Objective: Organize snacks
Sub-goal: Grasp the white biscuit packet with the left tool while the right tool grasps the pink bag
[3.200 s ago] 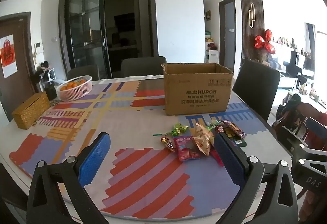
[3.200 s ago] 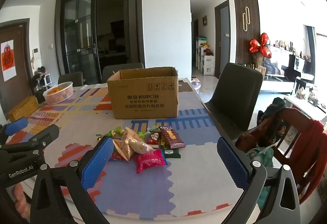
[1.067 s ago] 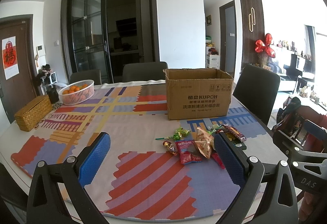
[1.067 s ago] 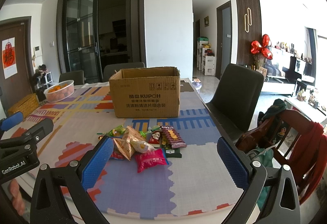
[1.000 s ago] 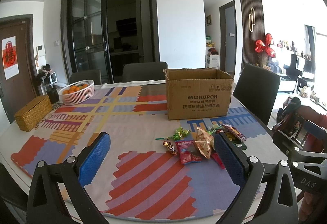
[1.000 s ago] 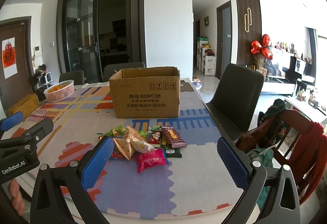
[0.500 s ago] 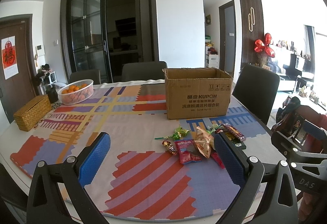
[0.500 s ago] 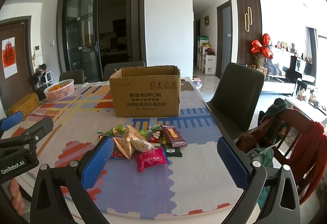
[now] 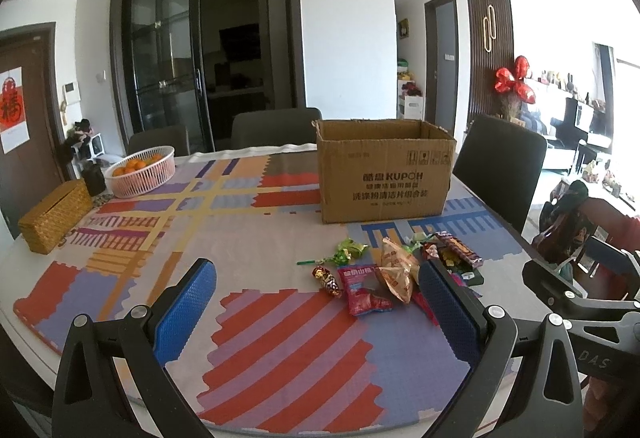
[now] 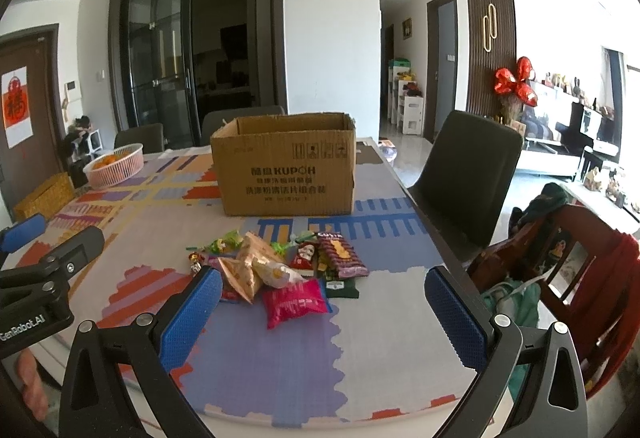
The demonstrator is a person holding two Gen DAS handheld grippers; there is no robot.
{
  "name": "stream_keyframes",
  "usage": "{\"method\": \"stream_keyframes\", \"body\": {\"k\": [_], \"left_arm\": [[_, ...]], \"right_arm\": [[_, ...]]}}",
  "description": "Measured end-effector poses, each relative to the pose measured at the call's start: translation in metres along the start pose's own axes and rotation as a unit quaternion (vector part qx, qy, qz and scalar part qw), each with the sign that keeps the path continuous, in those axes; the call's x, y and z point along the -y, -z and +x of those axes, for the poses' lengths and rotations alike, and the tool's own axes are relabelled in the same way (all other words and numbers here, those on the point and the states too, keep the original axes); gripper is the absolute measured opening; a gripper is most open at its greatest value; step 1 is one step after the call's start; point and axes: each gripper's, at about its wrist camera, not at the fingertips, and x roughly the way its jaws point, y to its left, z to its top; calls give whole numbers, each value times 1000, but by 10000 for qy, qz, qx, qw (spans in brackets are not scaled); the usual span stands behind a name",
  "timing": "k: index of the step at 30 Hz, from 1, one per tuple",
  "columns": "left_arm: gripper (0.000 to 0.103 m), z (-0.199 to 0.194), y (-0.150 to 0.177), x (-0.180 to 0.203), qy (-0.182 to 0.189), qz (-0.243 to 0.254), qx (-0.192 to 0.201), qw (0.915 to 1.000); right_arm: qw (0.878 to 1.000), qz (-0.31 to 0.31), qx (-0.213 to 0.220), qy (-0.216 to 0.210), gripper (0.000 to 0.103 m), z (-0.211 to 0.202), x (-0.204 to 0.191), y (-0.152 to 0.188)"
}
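Here, the left gripper (image 9: 316,302) hangs over the near edge of the round table with its patterned red, purple and yellow mat (image 9: 280,338), blue-padded fingers (image 9: 188,302) spread wide and holding nothing. Ahead of it and toward its right finger lies the loose pile of wrapped snacks (image 9: 392,270): a pink-red foil packet (image 9: 362,294) nearest, a tan crinkled bag (image 9: 396,274) leaning over it, a small red-and-gold wrapped candy (image 9: 326,278) just to the left, and green wrapped sweets (image 9: 348,250) behind. Farther ahead, beyond the pile, stands the open brown cardboard box printed KUPOH (image 9: 384,178), upright with its flaps up.

The right gripper (image 10: 324,314) is likewise spread and empty, poised above the mat with the same pile directly between and just beyond its fingertips; a pink foil packet (image 10: 296,302) lies closest, and a maroon striped wafer pack (image 10: 342,254) sits at the pile's right side. Far to the left of both grippers sit a white plastic basket of oranges (image 9: 140,176) and a woven straw tissue box (image 9: 54,216).
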Motion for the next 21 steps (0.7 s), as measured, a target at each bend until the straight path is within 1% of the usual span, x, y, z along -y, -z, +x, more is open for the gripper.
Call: {"method": "stream_keyframes", "body": {"k": [5, 10, 13, 15, 21], "left_arm": [[102, 15, -4, -8, 102, 4, -94, 9999], [94, 35, -4, -5, 287, 97, -327, 9990], [88, 46, -4, -3, 481, 162, -457, 9977], [85, 56, -6, 0, 675, 232, -550, 9959], [76, 80, -6, 9, 944, 530, -767, 9912]], "right_arm": [[9998, -27, -195, -19, 103, 15, 0, 1], [9991, -70, -412, -11, 103, 31, -1, 1], [9985, -71, -548, -17, 103, 42, -1, 0], [9979, -58, -645, -34, 103, 50, 0, 0], [9956, -68, -928, -139, 102, 74, 0, 0]]}}
